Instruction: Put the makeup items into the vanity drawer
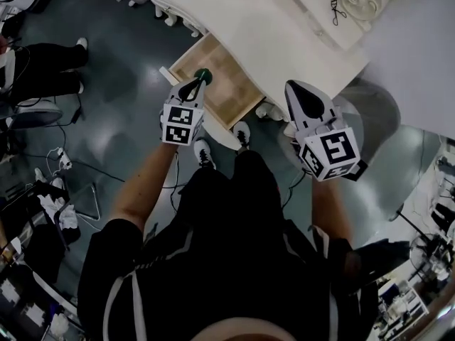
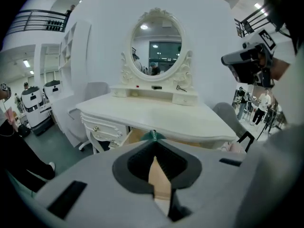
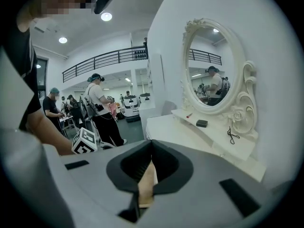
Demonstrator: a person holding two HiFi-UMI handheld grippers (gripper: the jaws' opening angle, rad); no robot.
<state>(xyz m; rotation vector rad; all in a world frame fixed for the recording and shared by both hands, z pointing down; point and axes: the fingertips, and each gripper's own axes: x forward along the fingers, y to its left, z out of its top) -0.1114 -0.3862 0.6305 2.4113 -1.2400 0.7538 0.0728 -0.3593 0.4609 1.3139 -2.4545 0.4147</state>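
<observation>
The white vanity (image 1: 284, 34) has its wooden drawer (image 1: 229, 96) pulled out. My left gripper (image 1: 197, 82) hangs over the drawer's left end, shut on a small green makeup item (image 1: 204, 74). That green item (image 2: 153, 135) pokes out past the closed tips of the left gripper (image 2: 153, 140) in the left gripper view. My right gripper (image 1: 293, 86) is held right of the drawer by the vanity's front edge. In its own view the right gripper (image 3: 151, 144) is shut with nothing between the jaws. A black compact (image 3: 202, 123) and a red stick (image 3: 189, 115) lie on the vanity shelf.
An oval mirror (image 2: 156, 44) in a carved frame stands at the back of the vanity. A black cord (image 3: 231, 136) lies on the shelf. A grey chair (image 1: 373, 109) stands to the right. The person's shoes (image 1: 204, 153) are below the drawer. Other people stand in the room behind.
</observation>
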